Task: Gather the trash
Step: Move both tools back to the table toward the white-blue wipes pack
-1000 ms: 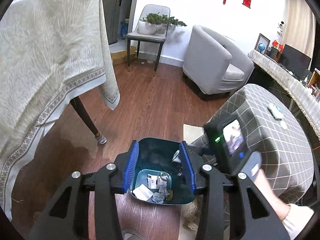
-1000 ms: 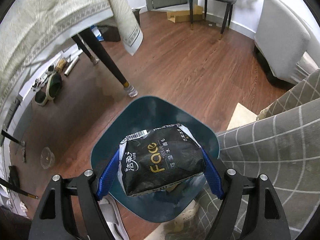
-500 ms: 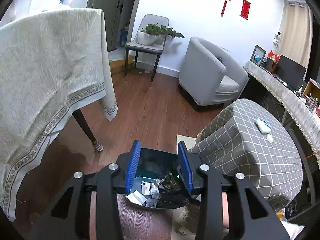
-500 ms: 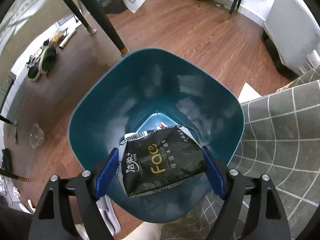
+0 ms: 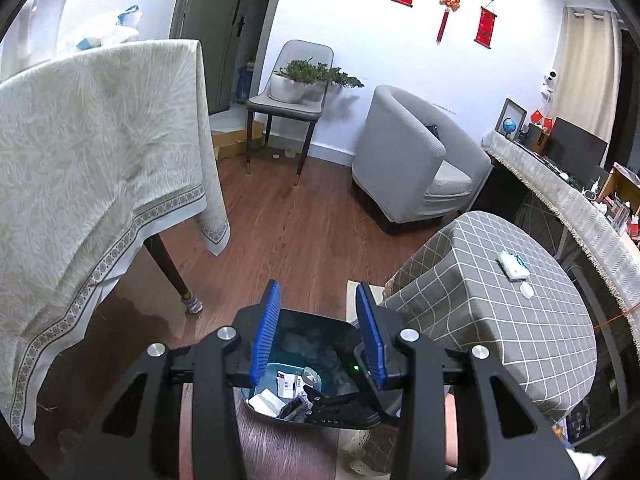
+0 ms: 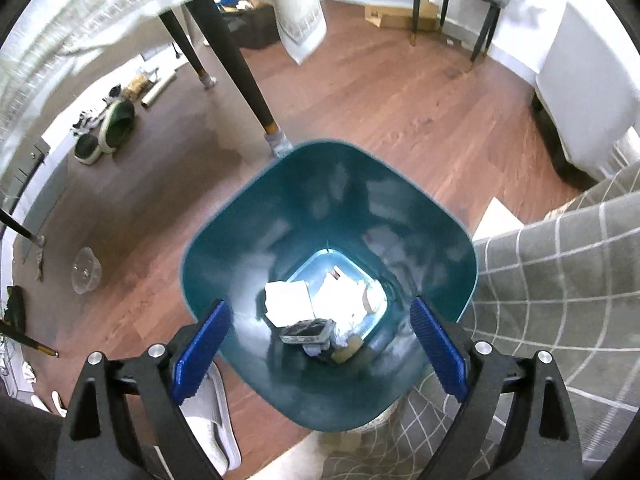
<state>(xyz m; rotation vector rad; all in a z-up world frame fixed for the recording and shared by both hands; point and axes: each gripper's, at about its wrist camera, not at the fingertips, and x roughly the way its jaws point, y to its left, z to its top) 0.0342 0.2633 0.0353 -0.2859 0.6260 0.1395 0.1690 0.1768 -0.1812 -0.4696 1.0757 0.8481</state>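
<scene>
A teal trash bin (image 6: 224,248) stands on the wood floor beside the checked table; it also shows in the left wrist view (image 5: 308,332). White paper scraps (image 6: 288,300) and a black tissue pack (image 6: 306,330) lie at its bottom. My right gripper (image 6: 320,348) hangs open and empty right over the bin's mouth. My left gripper (image 5: 318,336) is open and empty, higher above the bin. The right gripper's black body (image 5: 344,408) reaches into the bin in the left wrist view.
A low table with a grey checked cloth (image 5: 500,304) stands right of the bin, with a small white packet (image 5: 513,265) on it. A cloth-draped table (image 5: 92,168) and its dark leg (image 6: 240,80) stand left. A grey armchair (image 5: 412,160) and a chair with a plant (image 5: 296,92) stand behind.
My right gripper opened and the black tissue pack dropped into the bin. My left gripper rose and drew back from the bin.
</scene>
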